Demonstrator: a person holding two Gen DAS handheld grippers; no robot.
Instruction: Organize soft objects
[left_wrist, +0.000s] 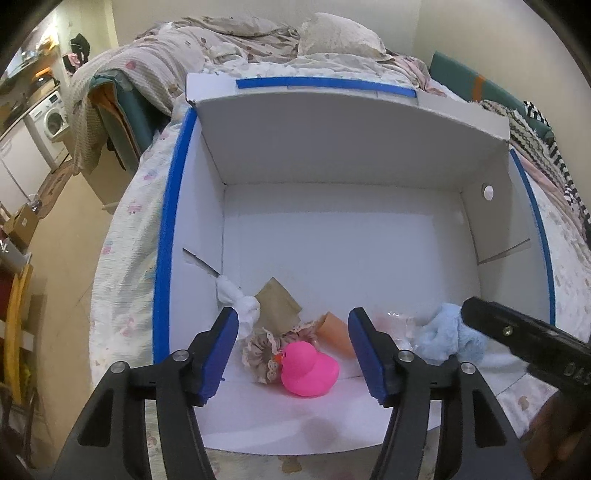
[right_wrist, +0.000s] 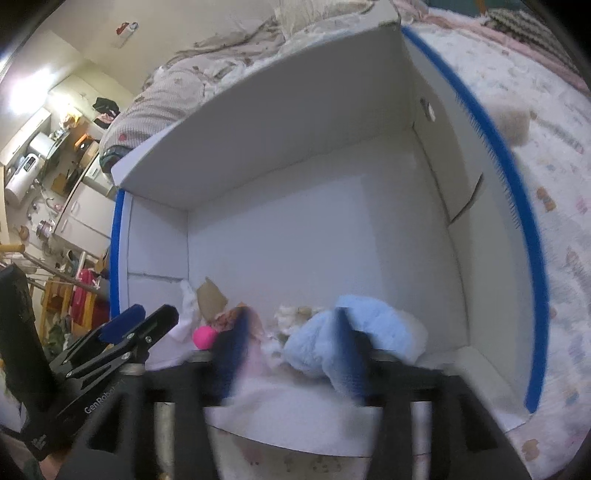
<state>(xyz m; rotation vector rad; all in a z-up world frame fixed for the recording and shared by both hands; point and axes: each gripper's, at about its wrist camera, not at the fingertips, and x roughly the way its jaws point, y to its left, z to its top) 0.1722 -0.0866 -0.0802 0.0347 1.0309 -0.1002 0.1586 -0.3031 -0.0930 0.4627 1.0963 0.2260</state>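
Fluffy blue plush (left_wrist: 448, 338) (crumpled) beside glossy pink duck (left_wrist: 308, 369), white box (left_wrist: 332, 155).

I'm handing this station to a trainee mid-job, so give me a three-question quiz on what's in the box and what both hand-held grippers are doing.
1. True or false: the pink duck lies on the bed outside the white box.
2. Which item lies in front of the right hand-held gripper? A) light blue plush cloth B) white sock C) frilly scrunchie
3. Fill in: the left hand-held gripper has its jaws ____, with nothing pressed between the pads.

Key: 1 false, it lies inside the box; 2 A; 3 open.
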